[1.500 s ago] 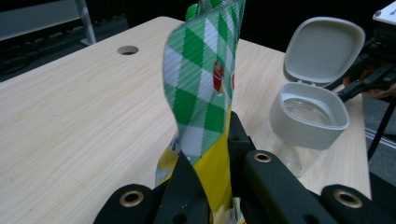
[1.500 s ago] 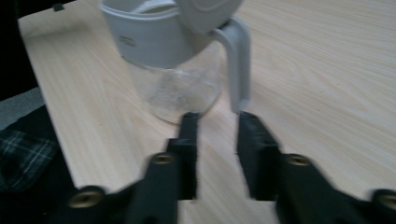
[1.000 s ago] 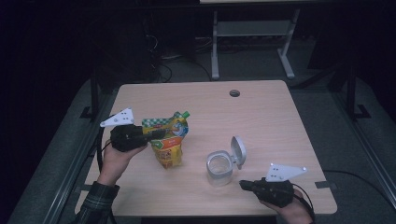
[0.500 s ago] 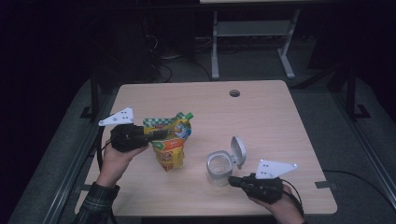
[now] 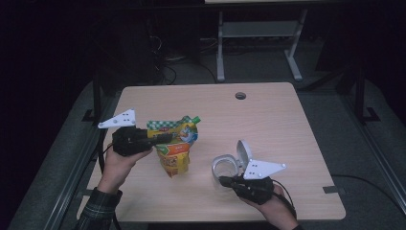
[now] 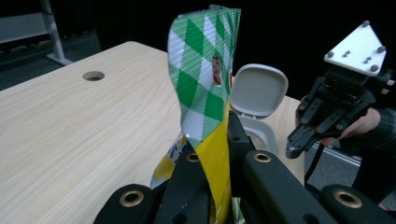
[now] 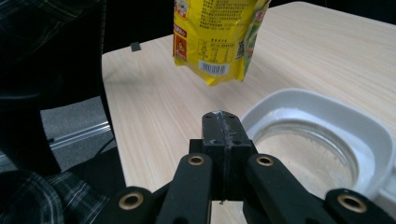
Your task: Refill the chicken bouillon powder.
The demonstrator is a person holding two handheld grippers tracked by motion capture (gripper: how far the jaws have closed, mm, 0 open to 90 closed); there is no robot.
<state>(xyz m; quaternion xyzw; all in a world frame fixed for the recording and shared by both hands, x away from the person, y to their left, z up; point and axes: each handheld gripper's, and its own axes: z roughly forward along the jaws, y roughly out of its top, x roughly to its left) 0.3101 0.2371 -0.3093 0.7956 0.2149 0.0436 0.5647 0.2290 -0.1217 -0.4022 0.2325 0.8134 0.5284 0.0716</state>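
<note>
Near the worktop's (image 5: pixel 287 120) front edge, toward its right corner, a person's right hand (image 5: pixel 268 206) holds the right claw (image 5: pixel 224 180), its jaws pressed fully together with nothing between them and their tips just beside the front rim of a clear container (image 5: pixel 224 167). The container stands on the worktop with its hinged white lid (image 5: pixel 242 152) flipped open and tilted up behind it; in the right claw's own view its pale rim (image 7: pixel 327 112) curves just beyond the closed jaws. Further back and toward the left edge, the left hand (image 5: pixel 117 165) carries the left claw (image 5: pixel 165 139), clamped on the upper part of a yellow snack pouch (image 5: pixel 176 146) with a green-and-white chequered top. The pouch hangs clear of the wooden surface, its bottom edge above the worktop, just left of the container. Beyond both, near the far edge, a round cable hole (image 5: pixel 240 96) sits in the worktop.
</note>
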